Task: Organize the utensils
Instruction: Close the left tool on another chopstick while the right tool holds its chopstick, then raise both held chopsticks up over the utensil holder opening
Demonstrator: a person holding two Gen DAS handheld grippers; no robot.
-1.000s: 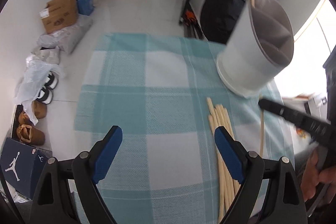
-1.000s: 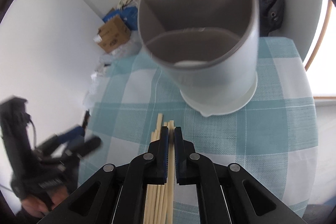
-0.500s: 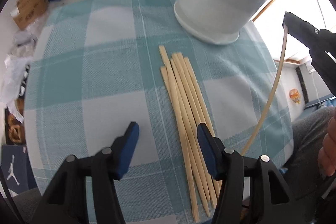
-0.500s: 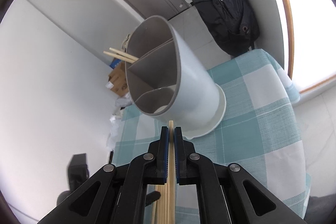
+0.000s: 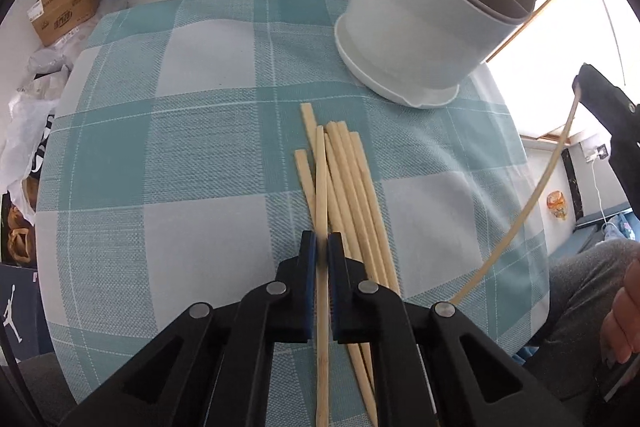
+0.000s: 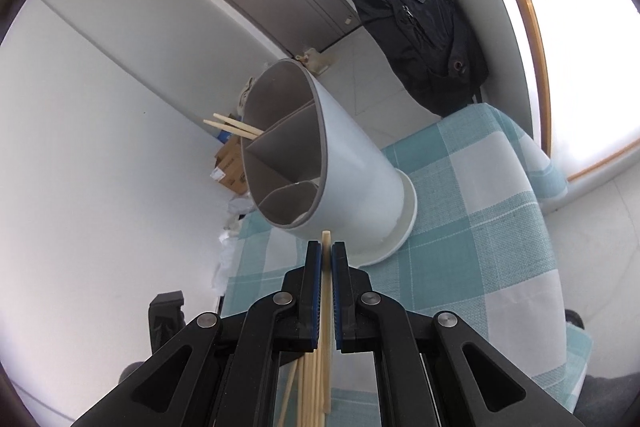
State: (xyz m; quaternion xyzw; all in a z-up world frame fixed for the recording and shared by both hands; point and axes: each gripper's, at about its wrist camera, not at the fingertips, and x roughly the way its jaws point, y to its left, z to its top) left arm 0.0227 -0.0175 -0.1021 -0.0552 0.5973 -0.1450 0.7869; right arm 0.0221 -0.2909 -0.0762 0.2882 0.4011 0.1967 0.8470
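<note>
A white holder (image 5: pixel 420 27) with grey dividers stands at the far right of the checked cloth (image 5: pixel 180 147). Several wooden chopsticks (image 5: pixel 356 187) lie in a loose bundle in front of it. My left gripper (image 5: pixel 321 243) points down over the bundle, its jaws closing on one chopstick (image 5: pixel 320 179), and the pads press on it. My right gripper (image 6: pixel 326 251) is shut on another chopstick (image 6: pixel 326 237), held above the cloth with its tip just short of the holder (image 6: pixel 360 195). Two chopsticks (image 6: pixel 236 127) stick out of the holder's far compartment. In the left wrist view the right gripper (image 5: pixel 580 83) is at the right edge.
The cloth-covered table (image 5: pixel 80 227) drops off close on every side. A black backpack (image 6: pixel 420 19) leans behind the holder. Cardboard and blue boxes (image 5: pixel 68 3), bags and shoes lie on the floor to the left. A person's leg and hand (image 5: pixel 592 287) are at the right.
My left gripper swung over the bundle and went from wide open to shut on one chopstick. My right gripper rose from the bundle with its chopstick and tipped up toward the holder.
</note>
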